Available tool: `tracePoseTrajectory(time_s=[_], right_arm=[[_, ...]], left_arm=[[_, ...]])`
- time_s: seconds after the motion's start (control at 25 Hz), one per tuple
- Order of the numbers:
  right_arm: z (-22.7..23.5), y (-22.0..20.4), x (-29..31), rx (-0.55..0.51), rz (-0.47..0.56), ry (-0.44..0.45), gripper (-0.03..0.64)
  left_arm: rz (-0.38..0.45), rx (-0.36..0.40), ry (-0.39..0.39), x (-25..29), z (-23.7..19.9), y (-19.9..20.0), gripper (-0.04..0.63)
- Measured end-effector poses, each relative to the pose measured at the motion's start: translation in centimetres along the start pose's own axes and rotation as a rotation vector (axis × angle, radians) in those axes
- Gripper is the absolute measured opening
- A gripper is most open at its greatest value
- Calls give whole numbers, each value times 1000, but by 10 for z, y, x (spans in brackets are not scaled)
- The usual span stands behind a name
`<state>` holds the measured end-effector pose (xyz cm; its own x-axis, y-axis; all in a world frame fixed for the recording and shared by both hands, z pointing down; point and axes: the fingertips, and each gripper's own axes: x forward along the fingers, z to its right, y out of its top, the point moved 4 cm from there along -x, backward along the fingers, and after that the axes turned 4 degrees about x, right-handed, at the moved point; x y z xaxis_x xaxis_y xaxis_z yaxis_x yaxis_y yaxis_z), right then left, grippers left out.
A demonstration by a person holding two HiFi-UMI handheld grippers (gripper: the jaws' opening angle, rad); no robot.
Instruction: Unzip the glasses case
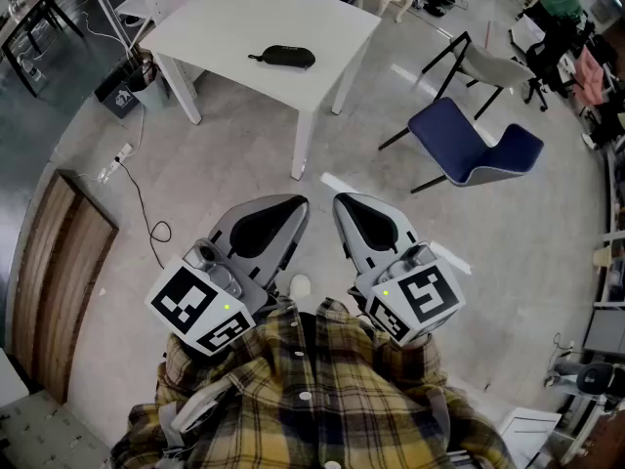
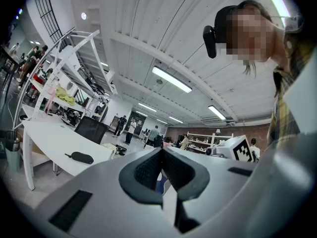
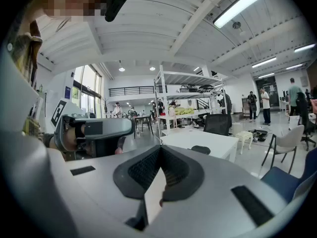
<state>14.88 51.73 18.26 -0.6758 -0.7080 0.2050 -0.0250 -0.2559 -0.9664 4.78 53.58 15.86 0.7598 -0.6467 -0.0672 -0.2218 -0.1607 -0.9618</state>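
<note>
You are standing well apart from the worktop (image 1: 244, 8), so the step in hand is the approach, not the unzipping itself. The glasses case (image 1: 283, 57) lies flat on the white top, a little toward the near edge, at about 12 o'clock from you. Nothing else on that top is close to it.

Your left gripper (image 1: 298, 205) and right gripper (image 1: 342, 203) sit side by side close to your chest. Each one's own view shows its jaws pressed together with nothing between them, so both are closed and empty. Open them before you arrive, not over the case.

Walk straight toward 12 o'clock. The blue chair (image 1: 469, 145) lies tipped on the floor at about 2 o'clock and a cable (image 1: 146, 213) trails at 9 o'clock; a straight line should miss both.

A small tab sticks out at the case's 9 o'clock end. It may be the zip pull, but from here it is too small to tell, so check it once you are close. I would pin the case body with one gripper and take the pull with the other. The case looks light and will likely slide on the smooth top if you tug without holding it.
</note>
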Motion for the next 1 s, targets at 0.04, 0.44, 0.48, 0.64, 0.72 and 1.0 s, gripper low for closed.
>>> tracePoseTrajectory(time_s=[0.04,0.44,0.48,0.64,0.72,1.0], right_arm=[[1,0,2,0,1,-1,-2],[16,-5,-13,17,17,-13,-2],[16,-5,-14,20,19,-8,-2],[12,-10,-12,23,11,13,-2],[12,-12,-11,29,4,23,-2],[22,-11,25,31,-20,33,-2]], left_arm=[[-1,1,-1,1,-2,0,5],[0,8,12,12,8,-7,5],[1,11,18,11,9,-8,5],[2,23,47,5,10,-10,5],[2,22,63,4,7,-10,5],[16,10,87,8,-30,-7,5]])
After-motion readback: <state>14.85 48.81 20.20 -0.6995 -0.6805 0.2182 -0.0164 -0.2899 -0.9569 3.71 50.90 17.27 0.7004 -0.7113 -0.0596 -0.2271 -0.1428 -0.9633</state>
